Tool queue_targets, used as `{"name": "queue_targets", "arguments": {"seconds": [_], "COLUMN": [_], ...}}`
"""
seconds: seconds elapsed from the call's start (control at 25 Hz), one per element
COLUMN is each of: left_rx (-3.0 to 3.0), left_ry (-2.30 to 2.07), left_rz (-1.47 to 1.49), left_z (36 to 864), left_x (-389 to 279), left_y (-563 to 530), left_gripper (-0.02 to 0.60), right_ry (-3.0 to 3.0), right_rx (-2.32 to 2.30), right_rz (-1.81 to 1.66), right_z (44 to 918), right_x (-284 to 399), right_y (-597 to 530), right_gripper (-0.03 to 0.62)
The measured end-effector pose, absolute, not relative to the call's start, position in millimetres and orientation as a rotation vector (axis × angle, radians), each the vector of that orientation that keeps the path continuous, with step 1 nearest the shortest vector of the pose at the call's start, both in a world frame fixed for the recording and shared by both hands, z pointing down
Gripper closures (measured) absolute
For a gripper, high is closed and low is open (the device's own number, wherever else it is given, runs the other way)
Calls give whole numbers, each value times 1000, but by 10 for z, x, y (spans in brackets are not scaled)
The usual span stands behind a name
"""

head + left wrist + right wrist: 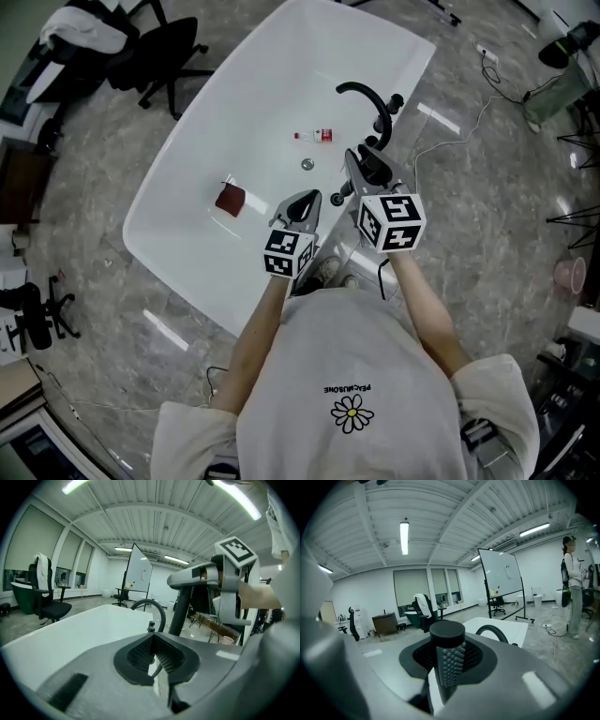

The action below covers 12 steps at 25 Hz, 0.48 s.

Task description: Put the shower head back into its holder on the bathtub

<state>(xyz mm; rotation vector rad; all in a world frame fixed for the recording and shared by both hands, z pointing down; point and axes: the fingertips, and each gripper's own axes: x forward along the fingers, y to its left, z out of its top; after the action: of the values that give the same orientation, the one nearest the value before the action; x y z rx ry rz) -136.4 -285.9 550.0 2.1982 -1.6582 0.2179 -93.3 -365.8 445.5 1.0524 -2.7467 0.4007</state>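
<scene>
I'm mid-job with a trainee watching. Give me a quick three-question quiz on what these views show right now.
1. True or false: the left tool is clamped on the black dimpled shower head.
2. What lies inside the white oval bathtub? A) a small dark red object B) a folded towel C) a blue bucket
3. Fill in: in the head view, the black curved faucet stands at the bathtub's ___ rim.

Key:
1. False. The left tool is shut and empty. The right tool holds the shower head.
2. A
3. right
</scene>
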Motion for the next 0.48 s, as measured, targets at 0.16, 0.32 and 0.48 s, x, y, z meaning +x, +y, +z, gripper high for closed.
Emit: {"name": "queue_targets", "arguments": {"seconds": [0.16,0.32,0.48], "left_rx": [2134,2084,2056], "left_ry": [-1704,-1712,-1701], "left_rz": [187,194,207], "left_z": [5531,5644,5753], "left_x": [-1587,-1766,-1894], "left_y": [-2861,-2800,-2743], "left_gripper": [583,583,583], "right_ry": [-2668,-2577,-2488], "right_rx": [983,923,872], "right_rz": [402,399,376], "right_z": [4922,5401,5807], "right_x": [-1116,-1270,-1416], "right_y": [-3710,-3753,-3800], "right_gripper": [500,500,500]}}
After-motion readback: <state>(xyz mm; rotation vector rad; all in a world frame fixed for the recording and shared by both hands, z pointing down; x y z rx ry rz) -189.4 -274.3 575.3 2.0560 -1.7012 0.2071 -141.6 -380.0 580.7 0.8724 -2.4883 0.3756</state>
